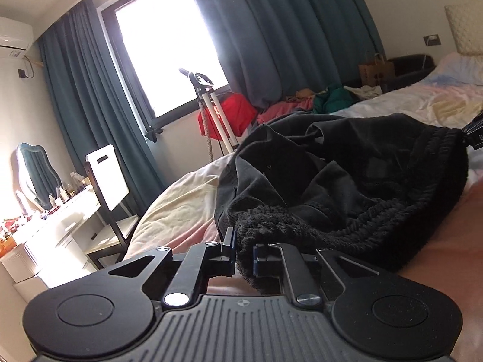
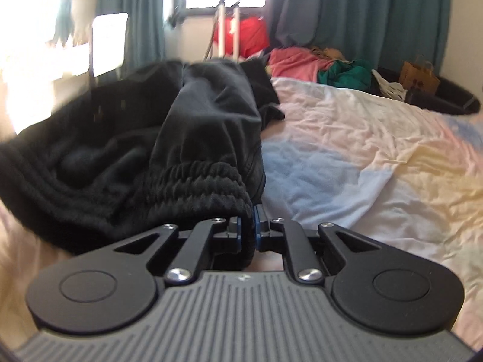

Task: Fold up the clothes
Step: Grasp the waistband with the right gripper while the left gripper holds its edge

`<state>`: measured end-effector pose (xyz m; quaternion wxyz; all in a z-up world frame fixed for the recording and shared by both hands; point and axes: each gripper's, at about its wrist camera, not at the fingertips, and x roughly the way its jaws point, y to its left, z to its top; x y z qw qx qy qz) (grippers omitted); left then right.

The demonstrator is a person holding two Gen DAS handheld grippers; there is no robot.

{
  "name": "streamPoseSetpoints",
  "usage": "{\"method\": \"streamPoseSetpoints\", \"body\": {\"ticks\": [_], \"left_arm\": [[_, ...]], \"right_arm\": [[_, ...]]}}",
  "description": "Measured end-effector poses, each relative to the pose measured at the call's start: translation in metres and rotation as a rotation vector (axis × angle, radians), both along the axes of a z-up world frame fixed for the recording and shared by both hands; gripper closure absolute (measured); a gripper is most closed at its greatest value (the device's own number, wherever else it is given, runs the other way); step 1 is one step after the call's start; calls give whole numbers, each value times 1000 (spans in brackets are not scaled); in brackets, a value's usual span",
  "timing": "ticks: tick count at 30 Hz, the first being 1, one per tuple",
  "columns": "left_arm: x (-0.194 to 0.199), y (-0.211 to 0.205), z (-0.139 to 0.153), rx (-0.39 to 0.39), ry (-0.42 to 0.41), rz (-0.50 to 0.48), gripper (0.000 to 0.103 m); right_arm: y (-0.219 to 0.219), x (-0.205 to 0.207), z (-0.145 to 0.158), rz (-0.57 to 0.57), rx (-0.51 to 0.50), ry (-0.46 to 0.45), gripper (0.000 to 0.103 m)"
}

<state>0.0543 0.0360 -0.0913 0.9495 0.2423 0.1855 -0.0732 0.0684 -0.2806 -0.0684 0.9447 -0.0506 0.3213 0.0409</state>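
A black garment [image 1: 332,181] with a ribbed elastic waistband lies bunched on the bed. My left gripper [image 1: 244,255] is shut on one end of the waistband. My right gripper [image 2: 248,229] is shut on the other end of the waistband, and the garment [image 2: 151,138] stretches away to its left. The right gripper also shows at the right edge of the left wrist view [image 1: 474,135], holding the band. The garment's legs trail toward the far edge of the bed, crumpled.
The bed sheet [image 2: 362,150] is pastel and wrinkled. A pile of pink, green and red clothes [image 2: 317,66] lies at the far side. A tripod [image 1: 211,111], a chair [image 1: 108,181], a dresser [image 1: 45,226] and teal curtains [image 1: 286,30] stand beyond.
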Motion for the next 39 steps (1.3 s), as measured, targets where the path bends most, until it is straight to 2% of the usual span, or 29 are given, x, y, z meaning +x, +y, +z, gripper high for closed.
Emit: {"method": "streamPoseSetpoints", "body": {"ticks": [4, 6, 7, 11, 14, 16, 17, 18, 20, 22, 23, 25, 27, 29, 30, 34, 39], "left_arm": [[4, 2, -22, 74, 207, 4, 93], [11, 3, -31, 101, 274, 32, 92], [13, 7, -31, 84, 297, 43, 91], [7, 23, -16, -43, 353, 66, 89], [-6, 39, 4, -190, 362, 68, 80], [-14, 49, 16, -296, 346, 68, 66], [-15, 52, 21, -341, 331, 69, 64], [-17, 56, 27, -385, 316, 70, 59], [-11, 62, 31, -473, 313, 91, 49], [-3, 69, 32, -553, 323, 118, 43], [3, 72, 29, -593, 339, 146, 41], [18, 78, 19, -681, 376, 206, 28], [35, 84, 6, -780, 421, 269, 27], [48, 89, -8, -864, 468, 295, 31], [52, 89, -13, -872, 485, 307, 35], [60, 89, -28, -866, 528, 355, 33], [56, 90, -31, -883, 541, 365, 34]], "right_arm": [[4, 4, -22, 46, -52, 160, 92], [4, 1, -22, 64, -40, 181, 92], [3, -3, -19, 75, -15, 179, 92], [-18, -28, 7, 88, 137, 84, 91], [-38, -35, 22, 69, 316, -2, 90], [-49, -28, 25, 33, 417, -35, 89], [-53, -23, 24, 4, 456, -38, 84], [-57, -16, 21, -26, 491, -28, 80], [-65, -1, 10, -86, 568, 18, 52], [-72, 9, -4, -130, 666, 79, 41], [-74, 13, -9, -149, 700, 100, 41], [-75, 19, -16, -182, 732, 125, 41], [-74, 25, -22, -208, 729, 135, 41], [-75, 36, -32, -232, 742, 154, 38], [-76, 41, -39, -239, 757, 163, 37], [-72, 53, -59, -241, 773, 222, 37], [-80, 48, -62, -243, 839, 254, 36]]}}
